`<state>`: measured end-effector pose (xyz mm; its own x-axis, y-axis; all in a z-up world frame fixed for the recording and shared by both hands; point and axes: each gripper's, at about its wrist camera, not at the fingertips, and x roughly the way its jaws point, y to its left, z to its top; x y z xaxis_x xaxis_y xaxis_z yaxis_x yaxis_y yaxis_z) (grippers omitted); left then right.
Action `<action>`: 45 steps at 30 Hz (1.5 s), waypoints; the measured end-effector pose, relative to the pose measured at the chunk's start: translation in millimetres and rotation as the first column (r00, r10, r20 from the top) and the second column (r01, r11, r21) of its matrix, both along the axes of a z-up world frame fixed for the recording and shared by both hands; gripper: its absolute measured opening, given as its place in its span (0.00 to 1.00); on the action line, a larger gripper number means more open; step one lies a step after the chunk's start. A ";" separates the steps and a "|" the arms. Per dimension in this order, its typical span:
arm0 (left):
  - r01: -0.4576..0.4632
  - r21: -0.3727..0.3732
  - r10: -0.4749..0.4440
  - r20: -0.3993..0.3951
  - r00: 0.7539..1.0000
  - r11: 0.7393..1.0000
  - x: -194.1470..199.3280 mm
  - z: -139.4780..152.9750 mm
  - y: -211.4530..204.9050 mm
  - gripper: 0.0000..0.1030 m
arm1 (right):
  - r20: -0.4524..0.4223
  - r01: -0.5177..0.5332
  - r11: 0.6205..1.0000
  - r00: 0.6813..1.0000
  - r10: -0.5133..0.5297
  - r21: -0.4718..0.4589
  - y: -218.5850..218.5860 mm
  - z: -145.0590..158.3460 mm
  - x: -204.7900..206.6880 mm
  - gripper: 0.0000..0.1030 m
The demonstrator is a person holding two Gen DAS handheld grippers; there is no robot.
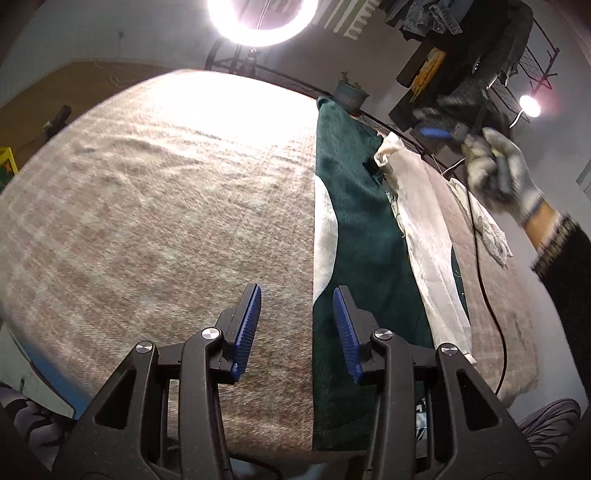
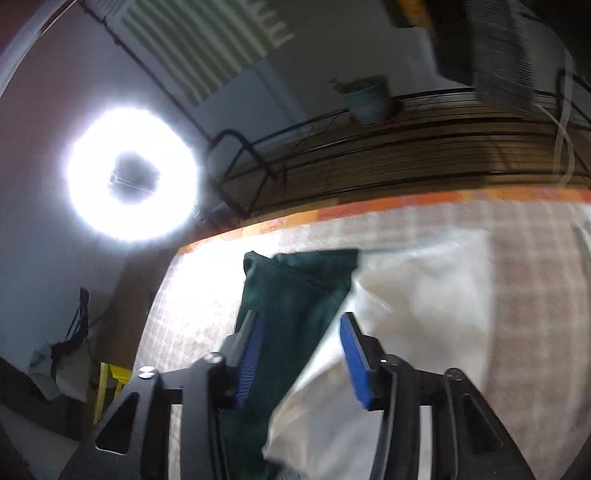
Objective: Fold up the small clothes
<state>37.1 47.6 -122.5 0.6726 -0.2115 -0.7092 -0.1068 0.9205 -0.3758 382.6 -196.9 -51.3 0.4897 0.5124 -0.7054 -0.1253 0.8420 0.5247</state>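
A dark green garment lies lengthwise on the plaid blanket, with a pale satin patch on its left edge. A white cloth lies along its right side and partly over it. My left gripper hovers open over the garment's left edge with nothing between its blue pads. Far right, a gloved hand holds my right gripper, blurred, above the far end of the white cloth. In the right wrist view that gripper stands open above the green garment and white cloth, with nothing pinched.
A black cable runs across the blanket's right side, near another crumpled pale cloth. Behind the table are a bright ring light, a potted plant and a rack of hanging clothes. Most of the blanket's left side is bare.
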 end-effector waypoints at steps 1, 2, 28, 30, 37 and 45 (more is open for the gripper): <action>-0.004 -0.004 0.004 0.003 1.000 1.000 -1.2 2.2 0.4 0.39 | -0.001 0.029 0.999 1.000 -0.029 -0.034 -8.1 1.3 -10.5 0.37; -0.008 -0.014 0.008 0.005 1.000 1.000 -2.1 3.8 0.0 0.39 | -0.005 0.053 0.995 0.999 -0.054 -0.083 -14.6 0.1 -19.9 0.30; 0.024 0.048 -0.024 0.006 1.000 0.999 5.8 4.0 -7.6 0.39 | 0.068 -0.101 0.983 0.991 0.113 -0.154 33.9 0.2 -9.7 0.28; 0.042 0.051 -0.042 0.005 0.999 0.998 1.8 6.6 -5.4 0.39 | 0.070 -0.088 0.987 0.993 0.098 -0.132 16.0 10.3 -37.2 0.36; 0.131 -0.039 -0.134 -0.084 0.987 0.991 -1.9 2.0 2.0 0.46 | 0.011 -0.065 0.992 0.998 0.066 -0.106 -45.4 26.6 -171.1 0.44; 0.210 -0.083 -0.223 -0.210 0.952 0.974 -10.9 -16.5 -2.3 0.46 | -0.146 -0.162 0.979 0.979 0.143 -0.124 -38.6 -17.0 -319.8 0.57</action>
<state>26.2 45.3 -139.0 0.4377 -0.3810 -0.8144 0.0079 0.9074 -0.4203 62.8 -235.5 -68.3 0.3081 0.4700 -0.8272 -0.1932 0.8823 0.4293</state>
